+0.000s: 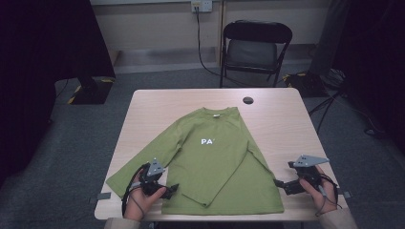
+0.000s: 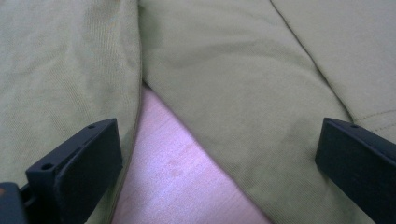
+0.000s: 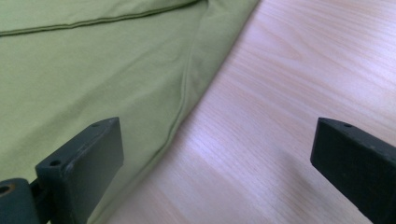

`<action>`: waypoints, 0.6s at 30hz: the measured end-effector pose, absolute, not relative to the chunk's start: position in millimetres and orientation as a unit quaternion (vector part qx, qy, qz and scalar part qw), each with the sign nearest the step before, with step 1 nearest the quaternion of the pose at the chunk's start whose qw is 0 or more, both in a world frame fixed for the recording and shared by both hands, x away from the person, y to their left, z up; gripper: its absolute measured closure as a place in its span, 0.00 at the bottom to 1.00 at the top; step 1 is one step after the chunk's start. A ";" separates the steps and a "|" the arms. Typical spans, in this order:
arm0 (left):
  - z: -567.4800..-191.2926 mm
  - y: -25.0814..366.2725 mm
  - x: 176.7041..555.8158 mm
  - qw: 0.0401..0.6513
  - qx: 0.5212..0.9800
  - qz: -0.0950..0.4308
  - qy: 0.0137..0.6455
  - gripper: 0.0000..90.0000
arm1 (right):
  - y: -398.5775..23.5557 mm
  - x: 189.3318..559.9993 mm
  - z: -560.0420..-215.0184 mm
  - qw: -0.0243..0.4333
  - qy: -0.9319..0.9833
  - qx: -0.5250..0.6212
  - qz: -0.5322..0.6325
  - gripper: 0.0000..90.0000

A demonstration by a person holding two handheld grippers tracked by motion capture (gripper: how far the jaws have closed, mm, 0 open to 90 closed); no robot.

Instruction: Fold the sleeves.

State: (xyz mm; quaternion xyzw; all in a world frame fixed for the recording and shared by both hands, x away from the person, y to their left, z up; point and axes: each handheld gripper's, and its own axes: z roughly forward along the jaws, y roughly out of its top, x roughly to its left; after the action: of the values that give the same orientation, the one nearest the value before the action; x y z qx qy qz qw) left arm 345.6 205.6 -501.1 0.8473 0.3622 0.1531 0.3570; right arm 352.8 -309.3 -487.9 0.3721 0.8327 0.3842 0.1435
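A light wooden table (image 1: 282, 124) carries a green long-sleeved shirt (image 1: 210, 157) spread flat at its centre, collar toward twelve o'clock, with a small dark disc (image 1: 248, 100) beyond the collar at one o'clock.

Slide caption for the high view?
Green shirt spread flat on table, open left tongs and right tongs poised at its bottom corners.

Room around the shirt

I see bare table (image 1: 286, 124) along both side edges; the green shirt (image 1: 210, 157) covers the middle, 1 small black disc (image 1: 248, 100) near the far edge.
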 end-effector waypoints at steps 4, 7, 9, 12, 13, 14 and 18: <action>-501.0 205.6 345.6 0.357 0.847 0.153 0.362 0.00 | -313.1 352.6 -490.8 0.146 0.832 0.375 0.381 0.02; -501.1 205.6 345.6 0.357 0.847 0.153 0.362 0.00 | -314.6 352.5 -493.0 0.149 0.834 0.375 0.377 0.02; -501.0 205.6 345.5 0.357 0.847 0.153 0.362 0.00 | -314.8 352.3 -494.3 0.149 0.835 0.376 0.373 0.02; -501.0 205.6 345.5 0.357 0.847 0.153 0.362 0.00 | -315.5 352.4 -495.8 0.150 0.835 0.376 0.371 0.02; -501.1 205.5 345.5 0.357 0.847 0.153 0.362 0.00 | -315.9 352.5 -496.4 0.150 0.836 0.378 0.369 0.02; -501.0 205.5 345.5 0.357 0.847 0.153 0.362 0.00 | -316.2 352.6 -496.8 0.151 0.836 0.378 0.368 0.02; -501.0 205.5 345.5 0.357 0.847 0.153 0.362 0.00 | -317.3 352.3 -498.4 0.153 0.836 0.377 0.368 0.02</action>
State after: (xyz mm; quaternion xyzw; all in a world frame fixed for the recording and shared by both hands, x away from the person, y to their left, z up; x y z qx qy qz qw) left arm 345.5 205.5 -501.0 0.8473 0.3623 0.1530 0.3570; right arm 352.3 -317.3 -498.4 0.3771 0.8362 0.3675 0.1534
